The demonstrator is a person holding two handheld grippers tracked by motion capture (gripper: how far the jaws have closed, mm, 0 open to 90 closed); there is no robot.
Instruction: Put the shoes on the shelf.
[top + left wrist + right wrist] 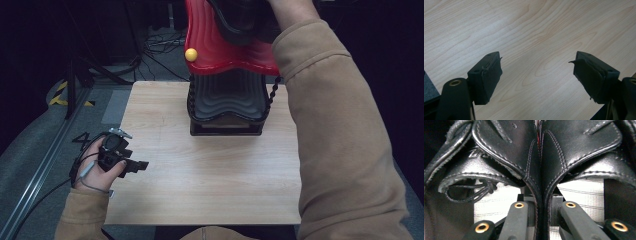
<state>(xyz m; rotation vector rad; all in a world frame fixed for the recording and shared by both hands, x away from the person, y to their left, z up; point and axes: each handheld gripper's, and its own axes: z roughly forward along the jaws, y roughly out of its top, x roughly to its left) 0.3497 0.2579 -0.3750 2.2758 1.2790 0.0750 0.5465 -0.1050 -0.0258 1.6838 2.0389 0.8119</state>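
We see a light wooden table (210,175) spread across the middle of the high view, its grain also running under the left gripper's camera; next in size comes the person's right arm in a tan sleeve (340,145), which climbs from about 5 o'clock up to 12 o'clock at the top edge; at 12 o'clock a glossy red wavy shelf (220,45) carries a small yellow ball (191,54) at its left rim, and beneath it a black ribbed rack (227,100) of like shape stands on the far middle of the table; on the red shelf we make out a pair of black leather shoes (564,152), pressed side to side, with a loose lace curling at the left of the right gripper view; the right gripper (543,205) has its jaws clenched on the two inner walls of the shoes, pinching them together; at 8 o'clock the left hand (97,170) holds the left gripper (537,72) low over the near-left part of the table, its jaws spread wide and released, only bare wood between them.
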